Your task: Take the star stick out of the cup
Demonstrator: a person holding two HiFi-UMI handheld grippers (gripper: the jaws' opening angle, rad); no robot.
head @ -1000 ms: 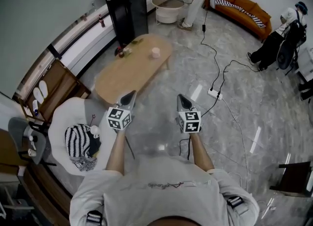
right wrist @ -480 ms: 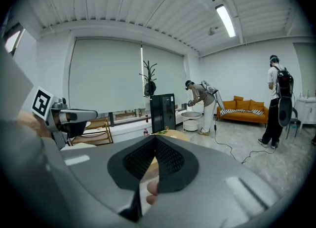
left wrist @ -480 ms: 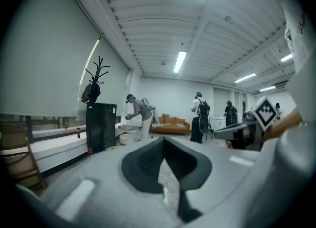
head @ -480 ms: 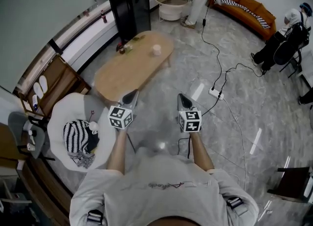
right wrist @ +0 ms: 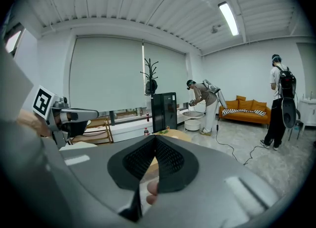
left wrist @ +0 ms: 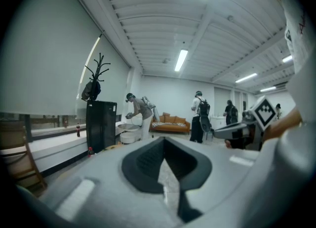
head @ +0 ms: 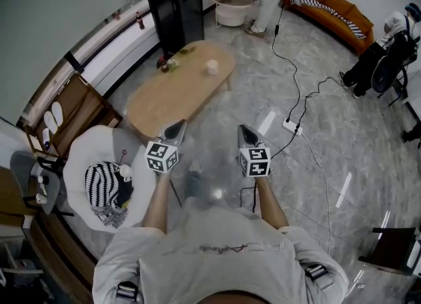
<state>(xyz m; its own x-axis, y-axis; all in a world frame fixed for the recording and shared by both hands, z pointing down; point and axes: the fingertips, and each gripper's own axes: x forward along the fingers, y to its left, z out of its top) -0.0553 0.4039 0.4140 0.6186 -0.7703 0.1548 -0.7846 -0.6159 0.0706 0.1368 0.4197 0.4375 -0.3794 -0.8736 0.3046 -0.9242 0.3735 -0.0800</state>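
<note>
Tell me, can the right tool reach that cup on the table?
Probably not yet: the right tool hangs over floor, short of the table, and the cup stands farther along it. Nothing blocks the way.

- Coffee table (head: pixel 177 92): smooth, matt pale wood.
- Floor (head: pixel 348 115) right of coffee table: glossy, marble-like stone, reflecting lights.
- Sofa (head: pixel 331 8) beyond coffee table: matt cloth.

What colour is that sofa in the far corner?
The sofa is orange; the head view shows it best.
</note>
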